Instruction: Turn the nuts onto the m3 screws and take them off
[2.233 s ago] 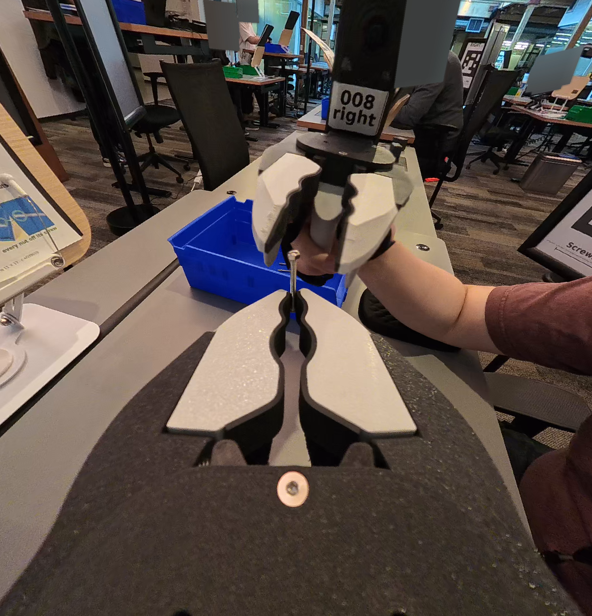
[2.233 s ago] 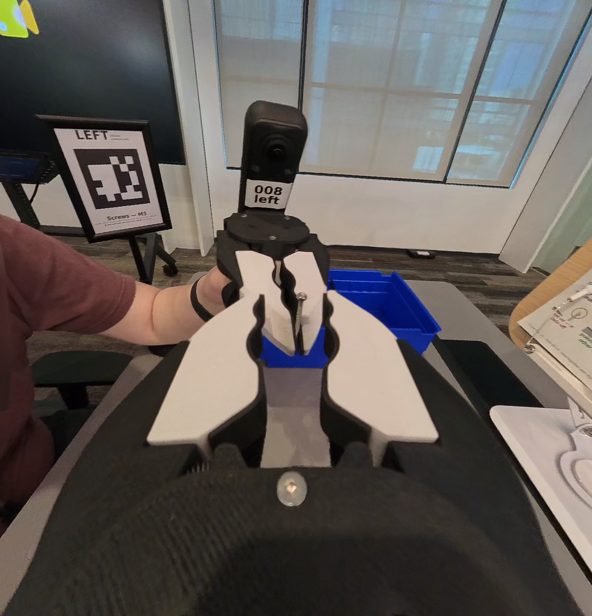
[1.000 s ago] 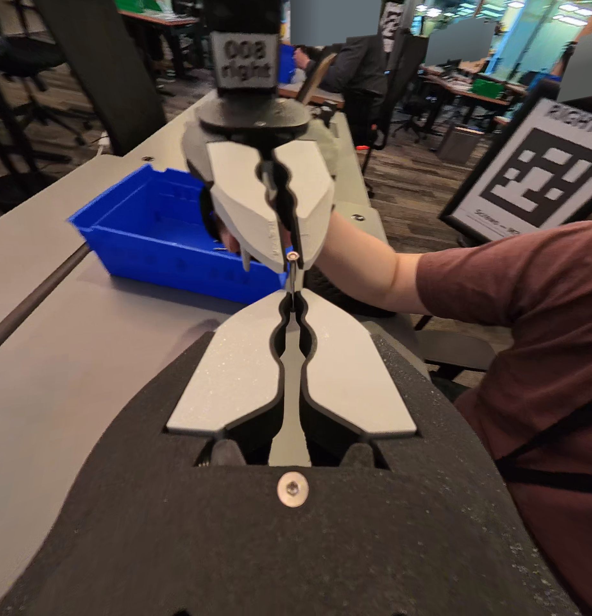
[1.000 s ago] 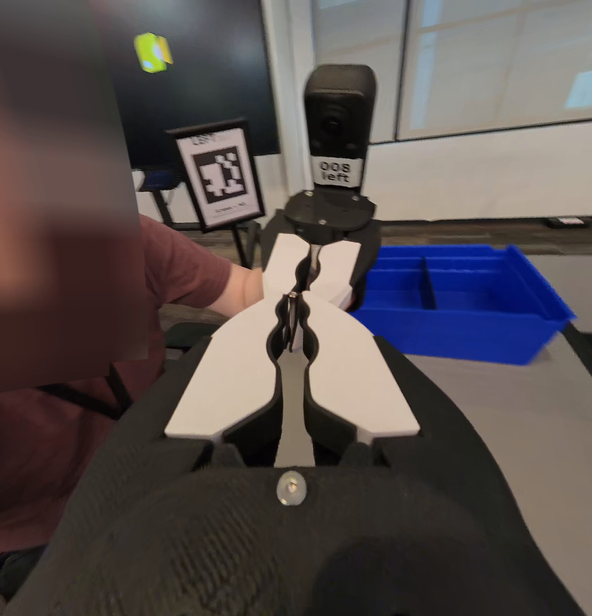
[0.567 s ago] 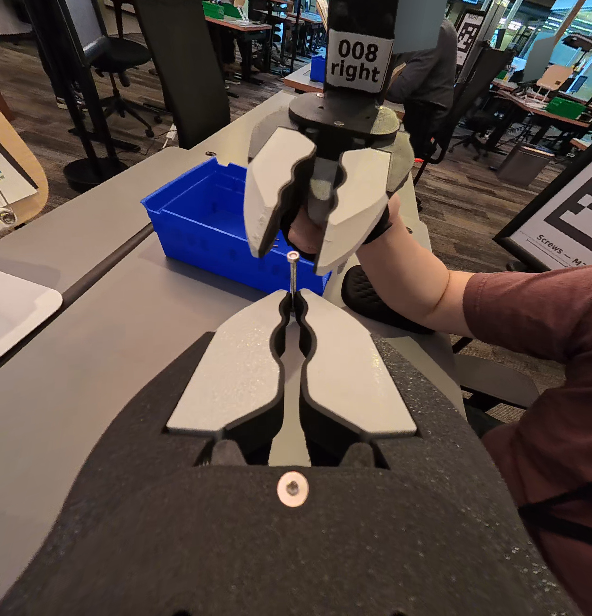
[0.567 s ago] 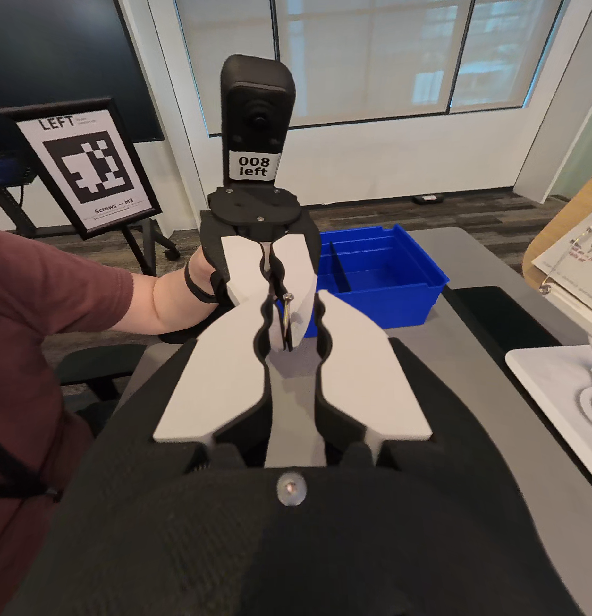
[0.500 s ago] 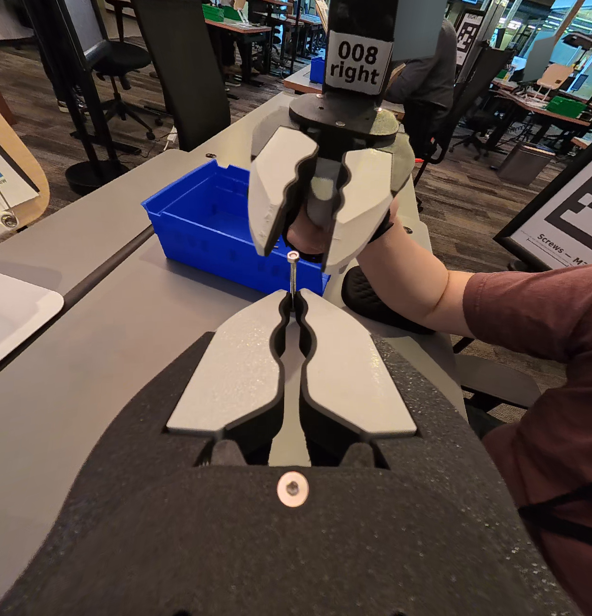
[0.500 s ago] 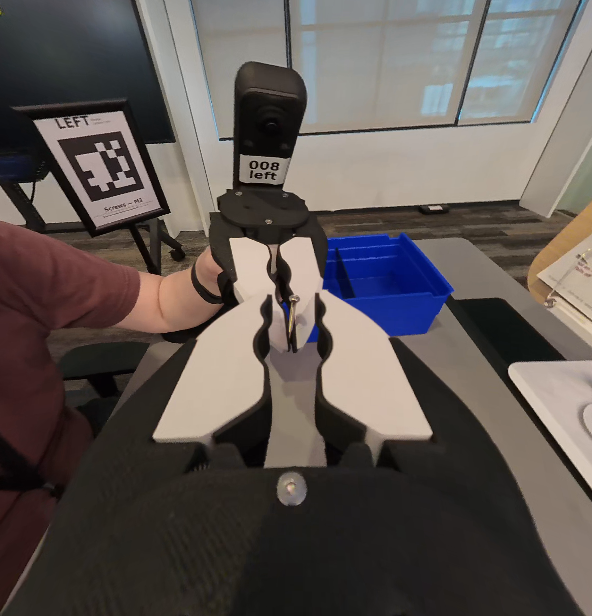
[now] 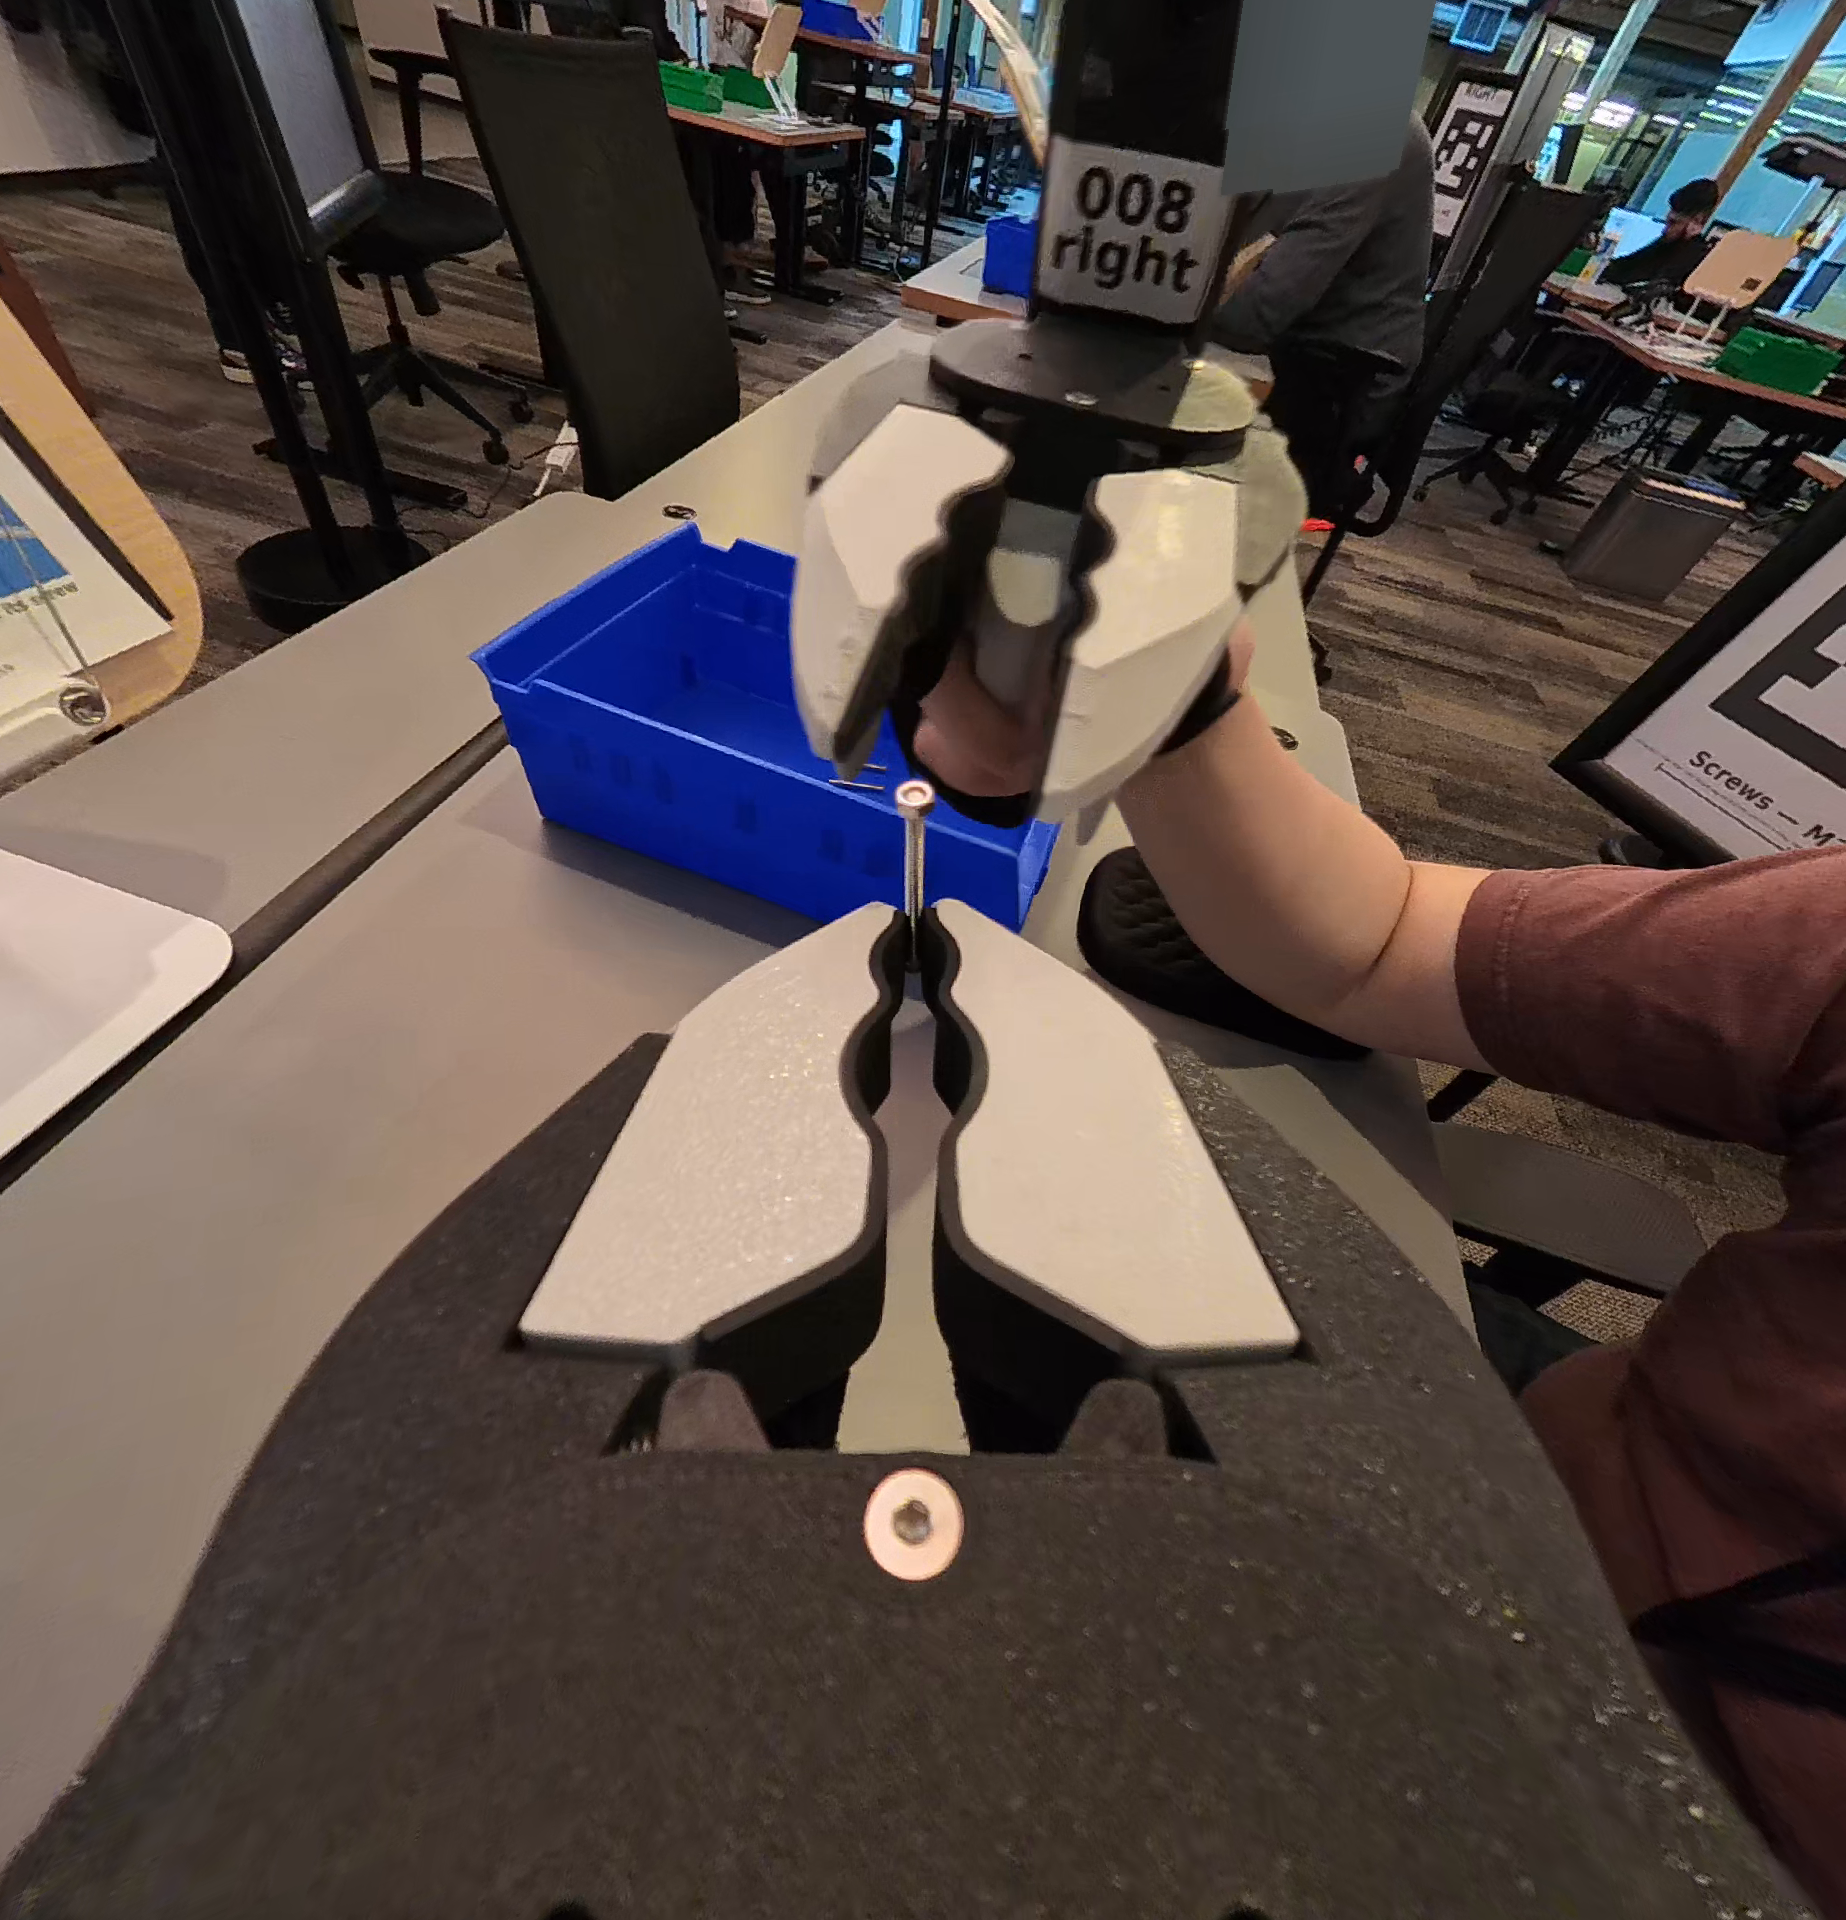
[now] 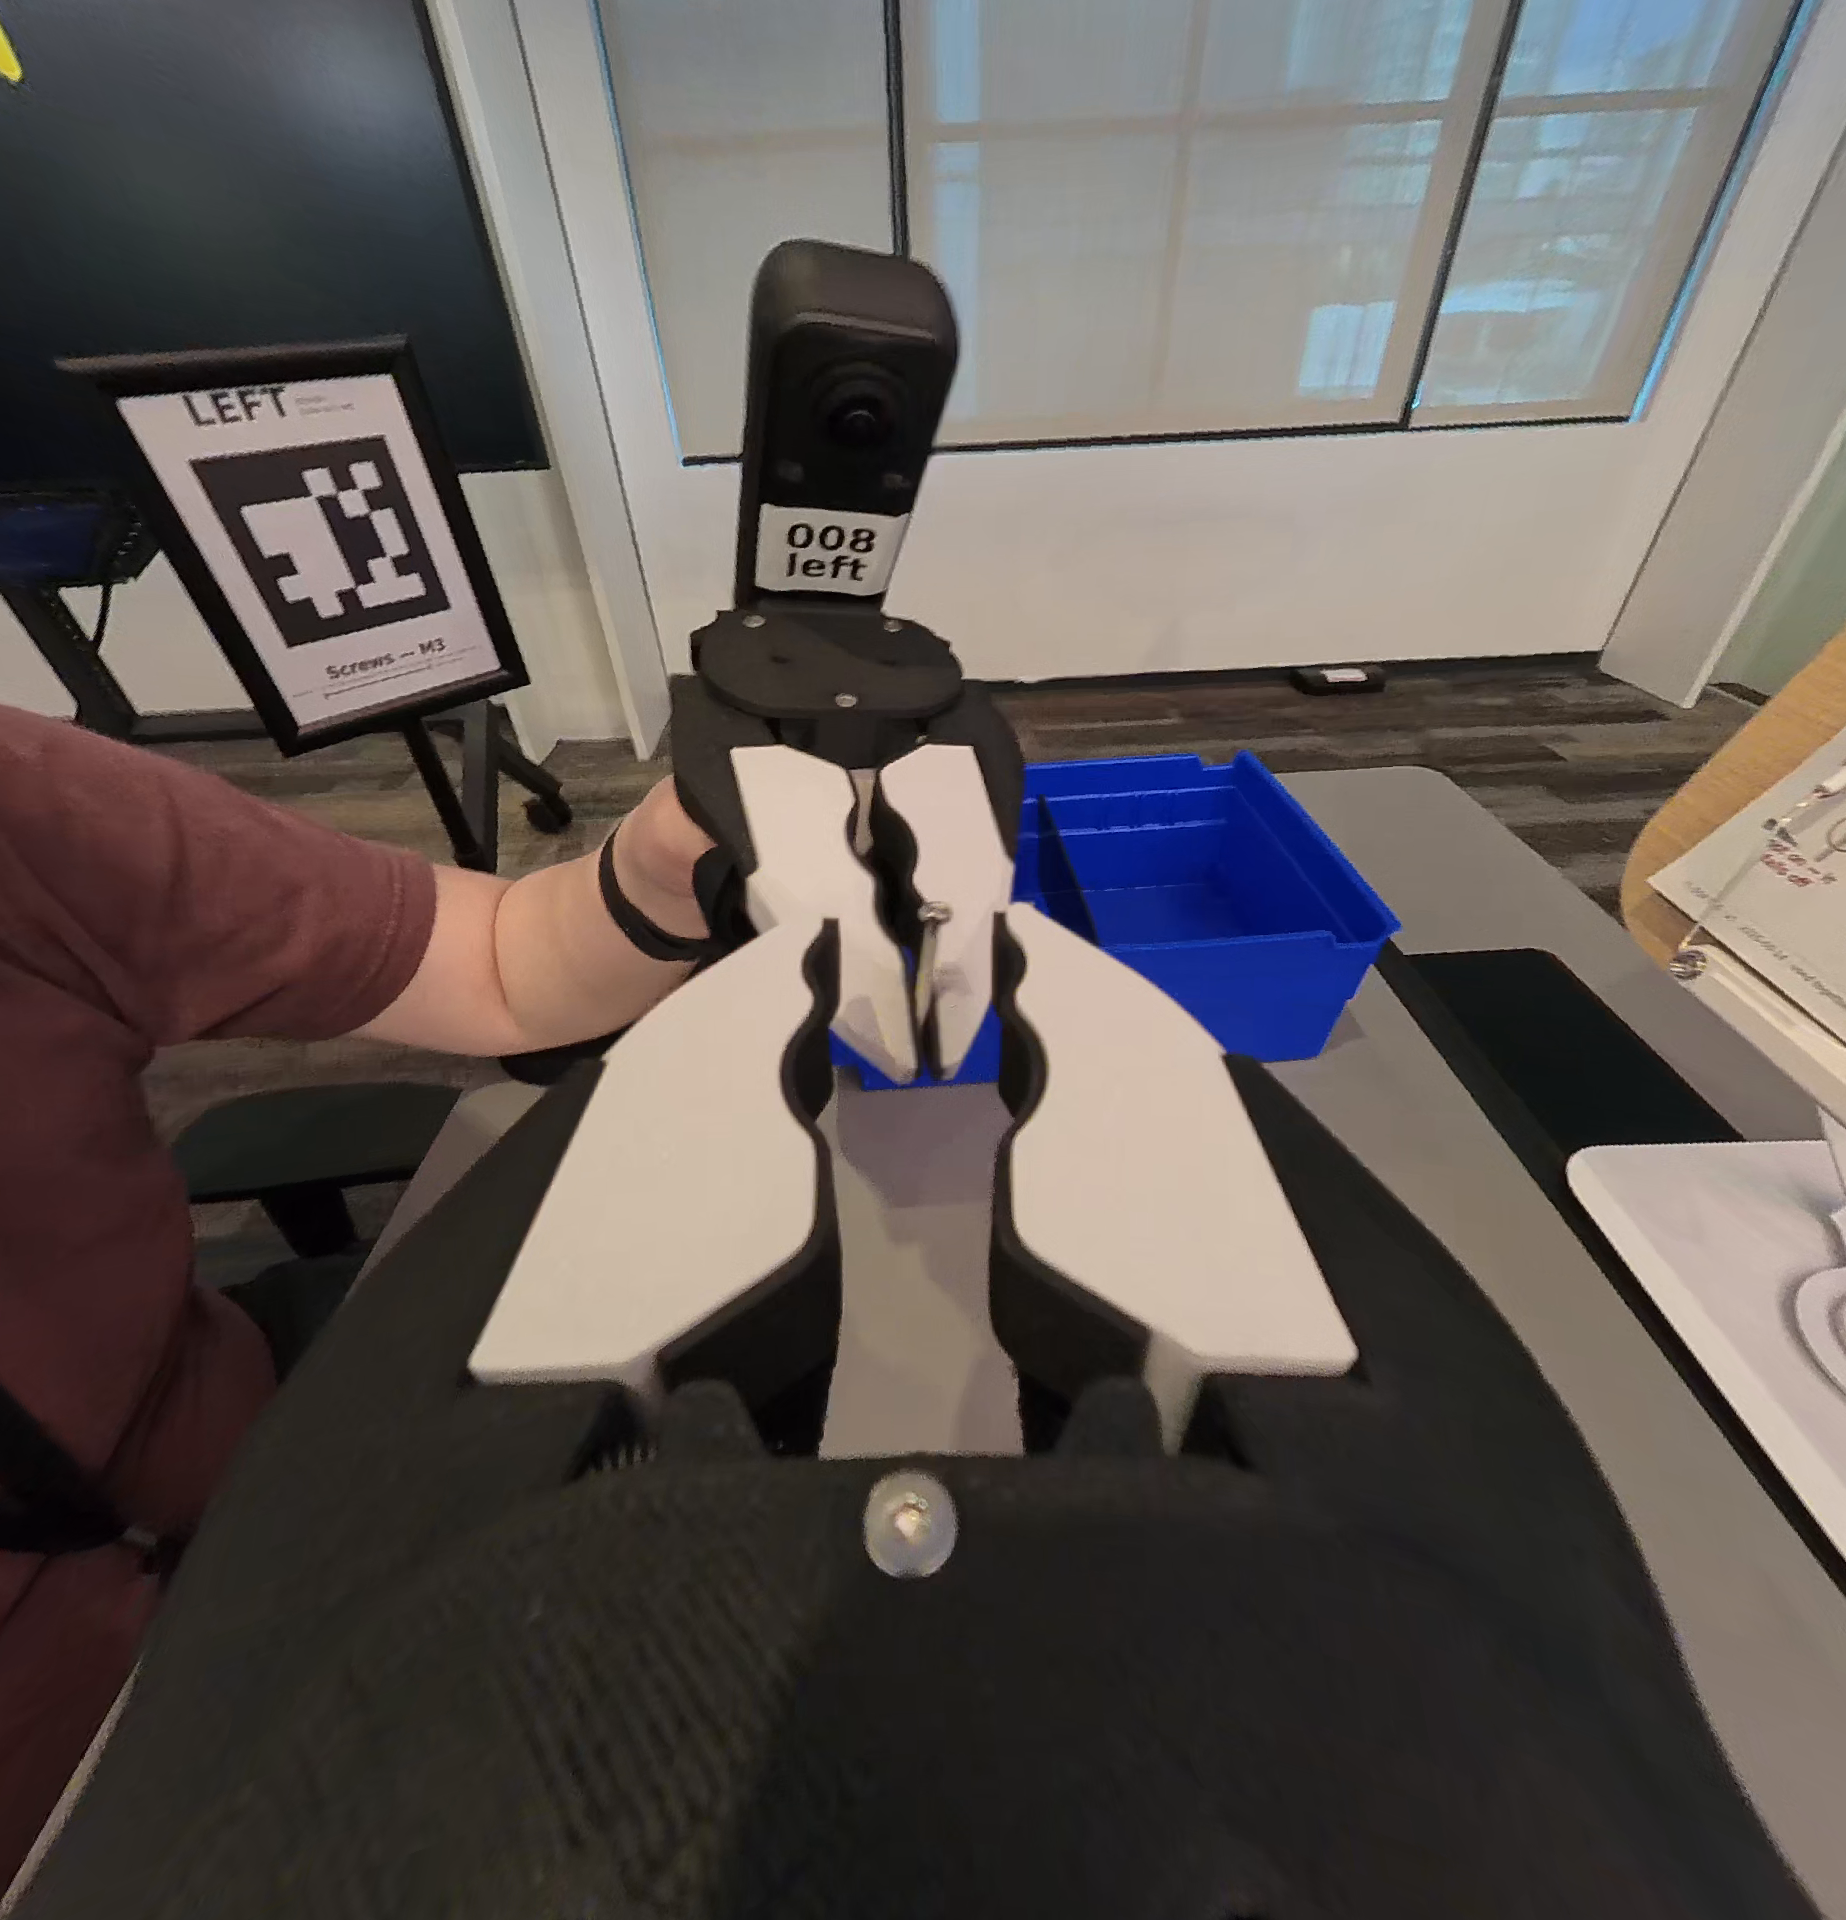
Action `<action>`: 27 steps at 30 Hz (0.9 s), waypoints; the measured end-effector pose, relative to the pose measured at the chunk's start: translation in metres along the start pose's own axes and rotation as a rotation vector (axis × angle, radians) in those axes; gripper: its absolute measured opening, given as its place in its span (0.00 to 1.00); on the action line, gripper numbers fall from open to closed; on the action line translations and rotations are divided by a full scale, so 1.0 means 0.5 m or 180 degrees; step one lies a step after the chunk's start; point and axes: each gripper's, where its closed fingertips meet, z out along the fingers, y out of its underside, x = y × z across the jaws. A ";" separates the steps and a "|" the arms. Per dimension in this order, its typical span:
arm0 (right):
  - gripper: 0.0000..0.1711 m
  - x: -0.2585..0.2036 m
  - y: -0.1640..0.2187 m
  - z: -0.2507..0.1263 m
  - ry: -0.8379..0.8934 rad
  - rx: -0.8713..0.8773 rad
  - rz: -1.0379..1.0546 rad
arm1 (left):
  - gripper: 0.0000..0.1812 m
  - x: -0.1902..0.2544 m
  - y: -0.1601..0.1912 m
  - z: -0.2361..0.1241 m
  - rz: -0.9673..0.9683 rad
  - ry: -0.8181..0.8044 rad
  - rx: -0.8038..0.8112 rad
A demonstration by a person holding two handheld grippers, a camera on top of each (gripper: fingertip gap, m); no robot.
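On the grey table (image 9: 399,997) a blue bin (image 9: 690,665) holds few screws; left tool (image 9: 911,920) pinches a screw (image 9: 912,852), right tool (image 10: 914,1039) is spread.

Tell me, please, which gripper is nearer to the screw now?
Left. The left gripper is shut on the screw, pinching its lower end between the fingertips. The right gripper is open and faces it, its fingers either side of the screw without touching it.
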 end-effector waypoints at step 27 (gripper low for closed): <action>0.06 -0.064 -0.002 -0.017 -0.1099 0.0233 0.0315 | 0.01 0.079 -0.001 0.013 0.0180 0.0597 0.0003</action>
